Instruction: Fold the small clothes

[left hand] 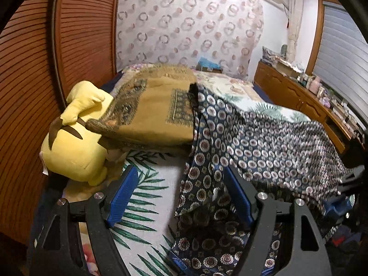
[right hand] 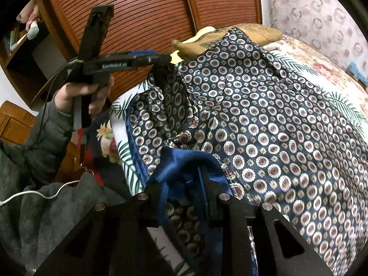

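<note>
We see navy patterned garment [right hand: 264, 119] spread over bed [left hand: 147, 179], one edge lapping against folded tan blanket [left hand: 156, 115]; yellow plush toy [left hand: 76, 142] beside blanket; our left hand-held gripper [left hand: 177, 197] spread wide, garment edge lying loose between blue pads; our right hand-held gripper [right hand: 184, 184] pinching bunched blue hem of garment; hand [right hand: 85, 94] grips left tool's handle.

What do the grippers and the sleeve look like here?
Left gripper: black frame, blue pads, white lettering on the side, a thin black cable trailing from it. Right gripper: black linkage with silver pivot pins. Grey padded sleeve; a white cable lies across grey fabric.
</note>
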{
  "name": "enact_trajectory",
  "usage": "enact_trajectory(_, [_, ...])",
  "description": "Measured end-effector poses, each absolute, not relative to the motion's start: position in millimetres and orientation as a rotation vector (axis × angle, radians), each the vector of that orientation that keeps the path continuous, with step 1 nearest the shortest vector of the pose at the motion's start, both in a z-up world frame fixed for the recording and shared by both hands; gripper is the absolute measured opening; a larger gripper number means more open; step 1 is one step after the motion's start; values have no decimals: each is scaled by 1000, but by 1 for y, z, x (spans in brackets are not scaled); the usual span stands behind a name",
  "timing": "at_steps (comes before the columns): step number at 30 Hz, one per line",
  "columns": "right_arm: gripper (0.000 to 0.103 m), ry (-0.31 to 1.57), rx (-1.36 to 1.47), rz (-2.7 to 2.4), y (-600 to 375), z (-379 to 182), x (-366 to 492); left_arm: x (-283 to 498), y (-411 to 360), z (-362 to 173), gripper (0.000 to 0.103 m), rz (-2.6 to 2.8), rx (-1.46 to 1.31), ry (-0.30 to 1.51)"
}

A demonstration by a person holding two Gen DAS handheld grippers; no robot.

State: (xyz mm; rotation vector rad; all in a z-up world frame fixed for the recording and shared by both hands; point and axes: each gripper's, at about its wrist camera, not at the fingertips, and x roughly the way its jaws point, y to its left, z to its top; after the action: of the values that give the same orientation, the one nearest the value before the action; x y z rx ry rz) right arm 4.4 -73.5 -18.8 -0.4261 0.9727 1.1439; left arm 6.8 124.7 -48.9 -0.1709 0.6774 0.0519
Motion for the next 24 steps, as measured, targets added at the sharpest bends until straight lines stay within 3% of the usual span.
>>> enact_trajectory(10, [25, 905, -418, 1062, -117, 12, -12, 1, 123, -45, 78, 53, -161, 673])
enact_trajectory(24, [32, 828, -361, 727, -205, 38, 17, -7, 119, -88, 75, 28, -152, 783])
